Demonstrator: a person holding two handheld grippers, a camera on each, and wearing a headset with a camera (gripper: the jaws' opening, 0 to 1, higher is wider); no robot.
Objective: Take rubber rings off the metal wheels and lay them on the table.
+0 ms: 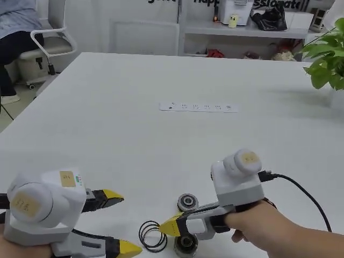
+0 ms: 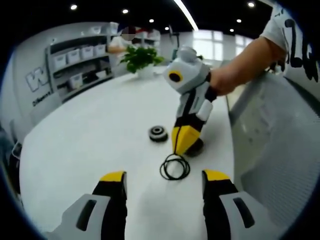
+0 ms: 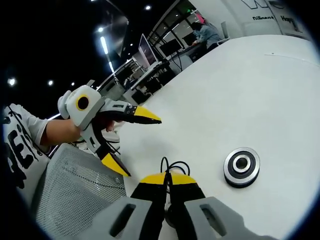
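Presently my right tongs are narrowed, yellow tips together, and lowered to the white worktop close to its near edge. The tips sit at the rim of the rubber rings. Whether a ring is pinched between them I cannot tell.

The rubber rings are thin black loops, several overlapping in one small pile, lying flat on the worktop between my two tongs. One metal wheel lies flat just beyond the right tongs, toward the far edge. It is a dark disc with a bright hub. A second wheel lies under the right tongs, partly hidden by them.

My left tongs are spread wide and held above the worktop, with the rings ahead of the gap.

From the wheels to the far edge the worktop carries a flat power strip at mid-width. A plant stands at the far right corner. A black cable trails from the right tongs toward the right edge.
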